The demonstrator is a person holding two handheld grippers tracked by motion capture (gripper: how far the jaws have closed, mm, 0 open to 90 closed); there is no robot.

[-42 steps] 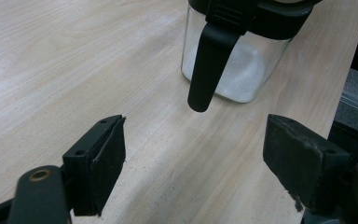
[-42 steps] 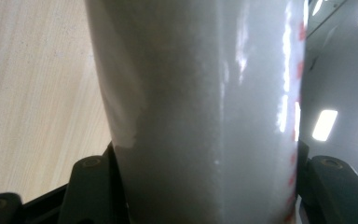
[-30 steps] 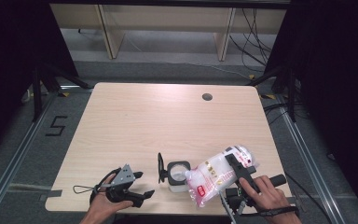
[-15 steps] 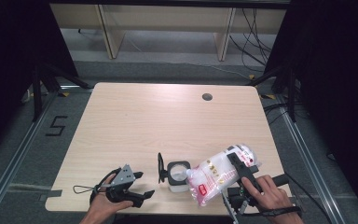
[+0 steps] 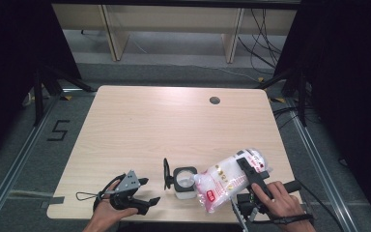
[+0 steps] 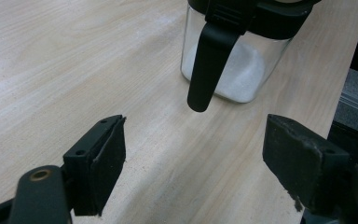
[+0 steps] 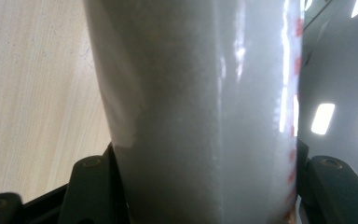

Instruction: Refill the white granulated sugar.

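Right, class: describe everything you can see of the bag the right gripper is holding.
The bag is a clear plastic pouch full of white grains, with red print near its lower end. It lies tilted, its lower end at the open jar and its far end raised toward the table's right edge. The right gripper is clamped across it, one black jaw on each side. Whether its mouth is open can't be told.

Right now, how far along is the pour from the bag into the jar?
Done: the jar stands open, its lid flipped up, with some white granules inside. In hand: the right tongs clamp the bag, tilted with its lower end beside the jar's mouth. No stream is visible, so I can't confirm pouring. The left tongs hover open. Left: fill, set bag down, close lid.
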